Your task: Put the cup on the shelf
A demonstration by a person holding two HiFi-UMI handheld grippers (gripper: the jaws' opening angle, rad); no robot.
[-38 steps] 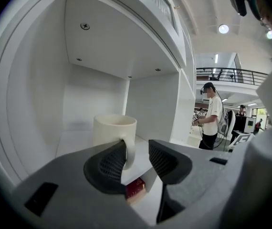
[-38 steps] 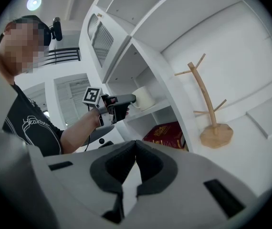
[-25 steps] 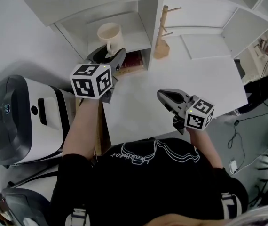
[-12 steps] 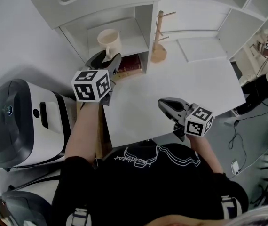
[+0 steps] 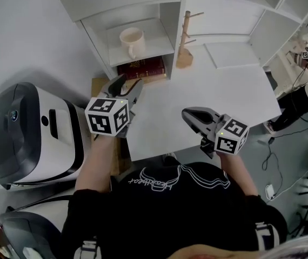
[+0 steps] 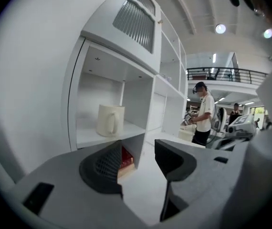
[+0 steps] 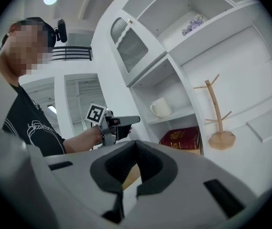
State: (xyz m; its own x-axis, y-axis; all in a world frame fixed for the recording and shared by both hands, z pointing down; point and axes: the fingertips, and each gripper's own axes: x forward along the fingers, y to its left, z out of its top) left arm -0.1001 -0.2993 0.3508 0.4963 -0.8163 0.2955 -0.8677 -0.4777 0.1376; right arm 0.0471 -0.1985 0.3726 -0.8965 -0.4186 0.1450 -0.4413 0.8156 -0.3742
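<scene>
Cup (image 5: 132,39): upright on shelf (image 5: 156,38), upper centre.
Left tongs (image 5: 127,84): jaws apart, holding nothing.
Right tongs (image 5: 189,114): jaws closed together, empty.

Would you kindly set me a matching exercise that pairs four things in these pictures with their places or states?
Things:
1. cup
2. red book
3. wooden mug tree
4. left tool

Places or states:
A. in the compartment under the shelf
B. jaws apart, nothing between them
C. upright on the shelf
D. standing on the white tabletop

Pairs: 1-C, 2-A, 3-D, 4-B.
</scene>
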